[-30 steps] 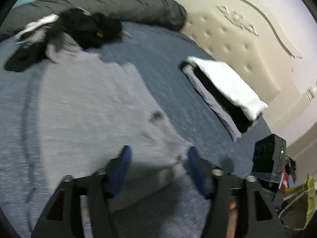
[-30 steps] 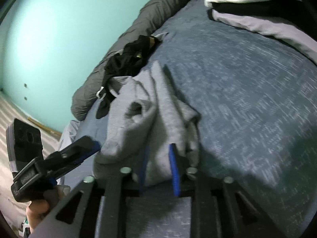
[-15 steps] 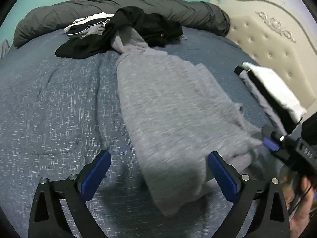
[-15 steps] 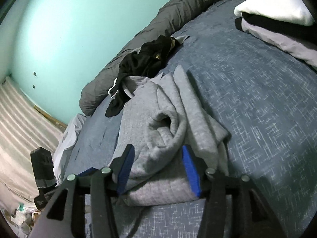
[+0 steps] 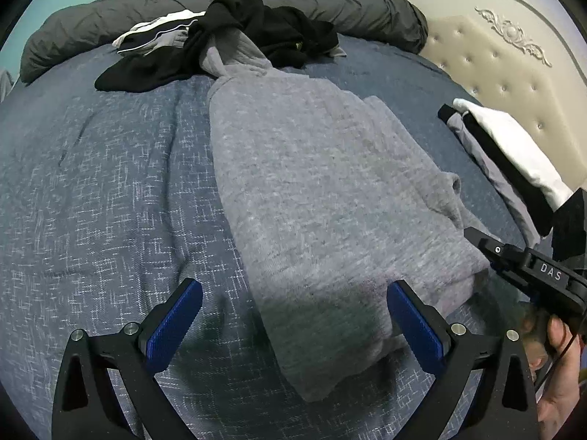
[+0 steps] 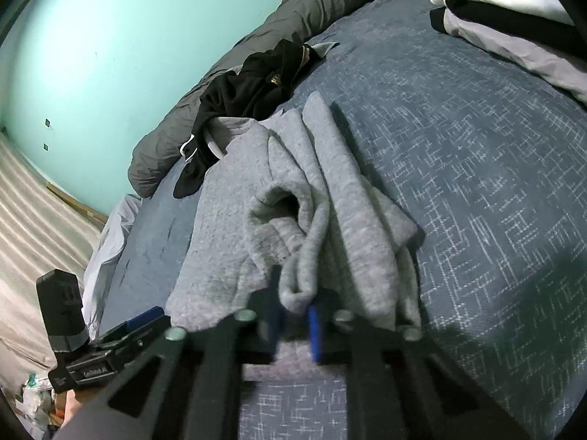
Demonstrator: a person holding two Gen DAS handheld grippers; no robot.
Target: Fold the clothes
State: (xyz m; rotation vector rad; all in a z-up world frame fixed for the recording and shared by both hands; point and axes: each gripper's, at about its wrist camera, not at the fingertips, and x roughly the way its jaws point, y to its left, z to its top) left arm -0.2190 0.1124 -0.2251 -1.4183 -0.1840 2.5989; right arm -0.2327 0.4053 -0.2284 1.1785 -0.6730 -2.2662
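**Me:** Grey fleece sweatshirt (image 5: 315, 198) is spread across the blue bedspread (image 5: 102, 190), running from the near edge up toward the heap of black clothes (image 5: 256, 33). Its far end is tucked under that heap.

**Q:** Left tool?

**Me:** My left gripper (image 5: 293, 322) is as wide as it goes. Blue pads (image 5: 172, 326) straddle the sweatshirt's near corner, one over bare bedspread, the other over grey fabric. Nothing pinched. From the wrist view I can't tell if the pads touch the cloth or sit just above it.

**Q:** Right one?

**Me:** My right gripper (image 6: 293, 330) is closing, jaws nearly together, with a bunched fold of the grey fabric between them. That view is blurred at the tips, but the fold rises straight out of the narrow gap, so I read it as pinched. From the left wrist view the right tool comes in at the sweatshirt's right edge, my hand (image 5: 557, 366) on its handle.

**Q:** State of the garment?

**Me:** Partly doubled. The right side is rumpled, with one cuff opening (image 6: 282, 205) gaping upward. The left side lies flatter.

**Q:** Anything else on the bed?

**Me:** Folded stack (image 5: 513, 161) sits near the tufted cream headboard (image 5: 513, 73): white on top, black under it, light grey at the bottom. It's well apart from the sweatshirt. Dark grey duvet roll (image 5: 330, 3) runs along the far edge against the teal wall (image 6: 110, 36).
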